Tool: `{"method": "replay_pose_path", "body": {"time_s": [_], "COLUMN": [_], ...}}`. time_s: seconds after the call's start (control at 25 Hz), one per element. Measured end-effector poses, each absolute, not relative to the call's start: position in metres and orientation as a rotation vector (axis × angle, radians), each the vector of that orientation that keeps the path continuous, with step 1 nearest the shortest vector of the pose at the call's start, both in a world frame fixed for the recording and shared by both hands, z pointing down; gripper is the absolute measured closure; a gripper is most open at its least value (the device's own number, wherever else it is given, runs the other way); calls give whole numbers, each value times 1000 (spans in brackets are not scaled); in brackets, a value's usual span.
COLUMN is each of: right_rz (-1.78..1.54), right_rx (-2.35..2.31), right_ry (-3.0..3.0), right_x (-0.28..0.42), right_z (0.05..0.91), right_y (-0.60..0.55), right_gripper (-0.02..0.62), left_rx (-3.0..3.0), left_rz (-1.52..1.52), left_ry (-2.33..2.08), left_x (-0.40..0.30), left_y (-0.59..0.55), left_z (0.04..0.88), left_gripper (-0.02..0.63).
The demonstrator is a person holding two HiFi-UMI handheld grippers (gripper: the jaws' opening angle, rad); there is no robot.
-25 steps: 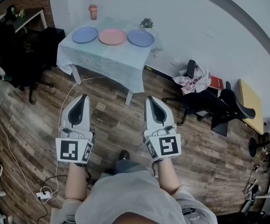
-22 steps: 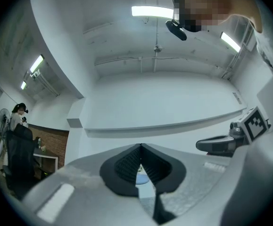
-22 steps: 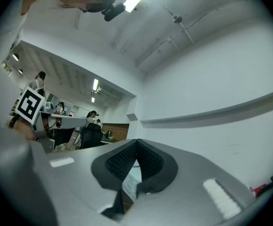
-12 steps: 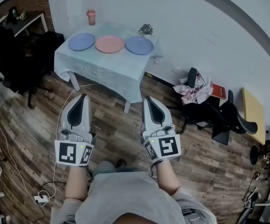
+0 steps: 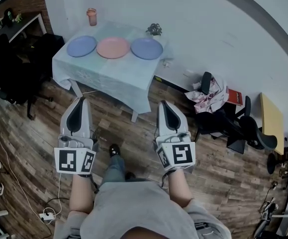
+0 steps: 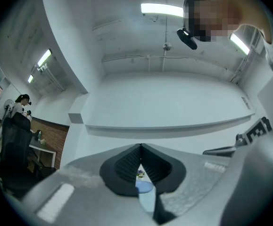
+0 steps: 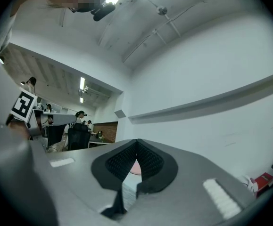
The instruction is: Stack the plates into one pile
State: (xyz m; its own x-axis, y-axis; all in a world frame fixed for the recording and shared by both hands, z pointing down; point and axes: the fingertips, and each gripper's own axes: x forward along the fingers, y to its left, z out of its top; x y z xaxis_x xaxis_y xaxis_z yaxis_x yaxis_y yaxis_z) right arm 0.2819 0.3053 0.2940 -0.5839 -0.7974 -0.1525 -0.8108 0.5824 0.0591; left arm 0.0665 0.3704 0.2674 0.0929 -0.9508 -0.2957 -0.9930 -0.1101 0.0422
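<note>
Three plates lie in a row on a table with a pale cloth, far ahead of me: a blue plate at left, a pink plate in the middle, another blue plate at right. My left gripper and right gripper are held over the wooden floor, well short of the table, both shut and empty. In the left gripper view a blue plate shows through the gap behind the tips; in the right gripper view the pink plate shows the same way.
A pink cup and a small plant stand at the table's back edge. Black office chairs with clothes stand at right, a dark chair at left. Cables run over the floor.
Both grippers have moved forward toward the table, still shut. The table and plates sit lower and nearer in the head view; the person's foot has stepped forward.
</note>
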Motion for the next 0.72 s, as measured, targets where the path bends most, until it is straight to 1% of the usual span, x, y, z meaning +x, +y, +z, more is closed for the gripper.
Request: {"method": "replay_pose_path", "body": {"time_s": [0.24, 0.72], "right_rz": [196, 207], "right_rx": [-1422, -1513], "right_ry": [2675, 2622], "right_x": [259, 203], "right_z": [290, 278], "right_y": [245, 141], "right_gripper": [594, 594], "left_rx": [-2222, -2271], "left_rz": [388, 379], "left_ry": [1903, 1820], "left_x": [49, -9], "left_y": [307, 188], "left_z": [263, 248], "left_gripper": [600, 600]}}
